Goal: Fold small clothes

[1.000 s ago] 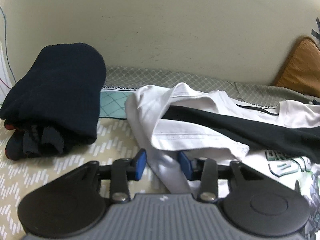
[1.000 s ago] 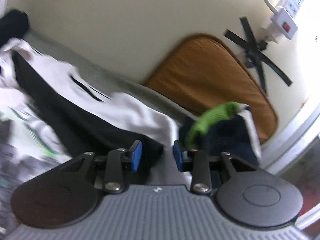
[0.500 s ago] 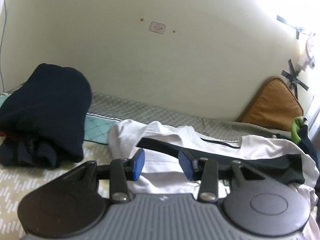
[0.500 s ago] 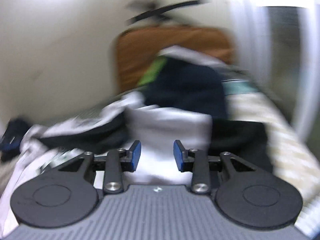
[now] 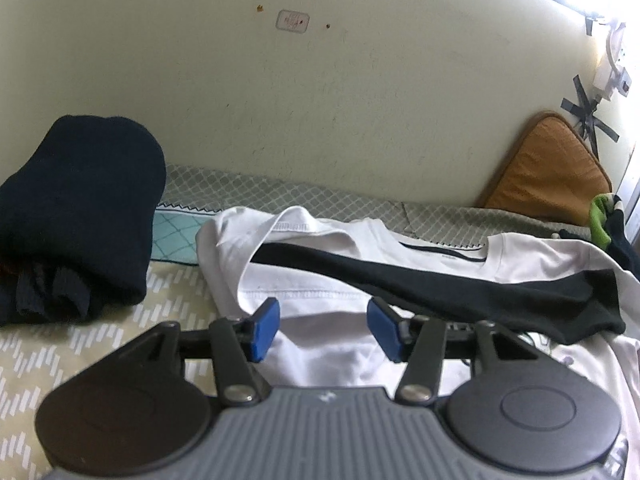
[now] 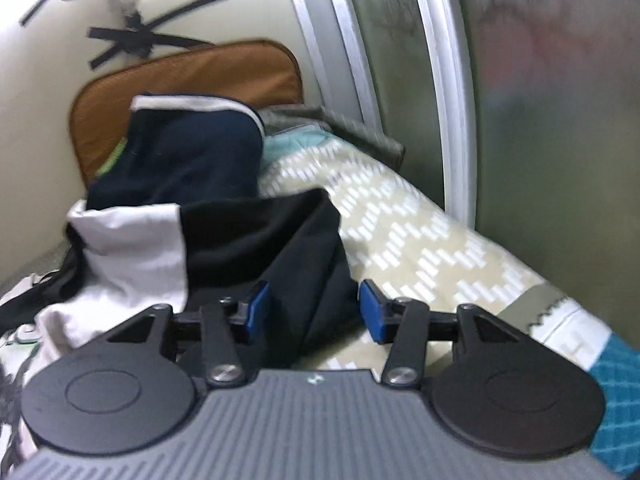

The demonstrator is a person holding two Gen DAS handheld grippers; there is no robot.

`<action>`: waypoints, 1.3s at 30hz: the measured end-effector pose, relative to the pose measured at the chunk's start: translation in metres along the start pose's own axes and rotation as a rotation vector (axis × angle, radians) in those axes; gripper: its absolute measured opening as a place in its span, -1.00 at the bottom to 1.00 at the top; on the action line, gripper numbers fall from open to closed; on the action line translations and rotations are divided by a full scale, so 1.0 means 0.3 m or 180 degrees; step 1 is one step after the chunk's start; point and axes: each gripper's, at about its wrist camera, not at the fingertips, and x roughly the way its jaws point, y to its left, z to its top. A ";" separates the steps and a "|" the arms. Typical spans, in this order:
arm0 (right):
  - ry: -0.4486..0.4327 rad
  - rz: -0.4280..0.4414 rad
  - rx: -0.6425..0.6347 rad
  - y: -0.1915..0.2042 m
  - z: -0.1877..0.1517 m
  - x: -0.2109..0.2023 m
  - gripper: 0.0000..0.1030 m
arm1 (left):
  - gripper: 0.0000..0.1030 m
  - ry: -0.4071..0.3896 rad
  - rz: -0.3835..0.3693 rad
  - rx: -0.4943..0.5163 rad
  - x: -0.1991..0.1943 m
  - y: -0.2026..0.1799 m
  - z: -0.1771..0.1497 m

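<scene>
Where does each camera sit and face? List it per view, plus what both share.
Left wrist: behind the left tool, facing the wall across the white shirt; its fingers show, open.
Right wrist: behind the right tool, facing the bed's far corner by the window frame; fingers open.
Shared: shirt, orange cushion, taped wall.

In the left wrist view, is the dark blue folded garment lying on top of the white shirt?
No, the dark blue folded garment lies on the bed cover to the left, apart from the white shirt.
</scene>
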 end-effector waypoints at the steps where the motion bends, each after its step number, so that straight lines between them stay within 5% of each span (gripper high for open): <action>1: 0.0006 -0.0025 -0.0067 0.006 -0.002 -0.004 -0.79 | -0.04 0.0004 0.0002 -0.0005 0.003 0.002 0.000; 5: -0.0061 0.0188 -0.0060 0.048 0.058 -0.068 -0.79 | -0.05 -0.0008 -0.0018 -0.0028 -0.002 0.004 0.001; 8: -0.0167 0.0641 -0.0039 0.114 0.152 -0.164 -0.79 | -0.05 -0.0045 -0.0067 -0.0041 -0.019 0.007 0.005; 16: -0.0127 0.1825 -0.0426 0.565 0.335 -0.265 -0.78 | -0.04 -0.0206 -0.0245 -0.0257 -0.089 0.038 0.035; 22: 0.0224 0.2303 -0.0968 0.979 0.277 -0.164 -0.78 | 0.02 -0.0353 -0.0346 -0.0452 -0.132 0.095 0.057; 26: 0.0962 0.2584 -0.1319 1.172 0.148 -0.015 -0.53 | 0.06 -0.0270 -0.0468 -0.0526 -0.114 0.118 0.060; 29: 0.0834 0.2468 -0.1417 1.148 0.150 0.000 -0.49 | 0.08 -0.0207 -0.0524 -0.0510 -0.102 0.113 0.055; 31: 0.0585 0.2434 -0.1254 1.054 0.205 -0.014 -0.30 | 0.23 -0.0164 -0.0633 -0.0477 -0.097 0.098 0.050; 34: 0.0290 0.2020 -0.1178 0.903 0.256 -0.012 -0.20 | 0.52 -0.0085 -0.0777 -0.0402 -0.078 0.063 0.036; 39: 0.0421 0.1354 -0.1171 0.727 0.220 0.105 0.01 | 0.41 0.0086 -0.0773 -0.0128 -0.026 -0.017 0.002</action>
